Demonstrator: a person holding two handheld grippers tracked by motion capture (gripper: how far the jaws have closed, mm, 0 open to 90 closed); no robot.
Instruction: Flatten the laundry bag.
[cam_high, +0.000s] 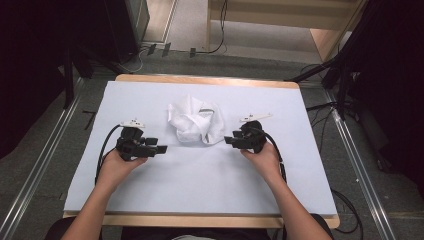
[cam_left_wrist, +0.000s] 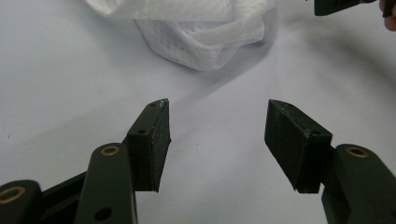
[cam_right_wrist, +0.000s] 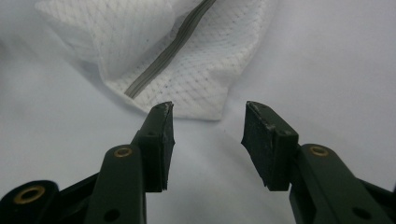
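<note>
While the white mesh laundry bag (cam_high: 195, 121) lay crumpled at mid-counter (cam_high: 200, 190), its grey zipper (cam_right_wrist: 163, 56) visible, no folding or straightening appeared done; all handling seemed to remain. Left gripper (cam_high: 161, 149) sat beside it on one side, right gripper (cam_high: 228, 140) near the other edge. Both sets of fingers (cam_left_wrist: 154, 140) stood wide apart, holding and touching nothing.

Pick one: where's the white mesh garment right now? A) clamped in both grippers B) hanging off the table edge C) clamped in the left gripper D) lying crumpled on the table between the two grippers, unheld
D: the garment lies bunched on the table, with the left gripper and right gripper both open and clear of it.
</note>
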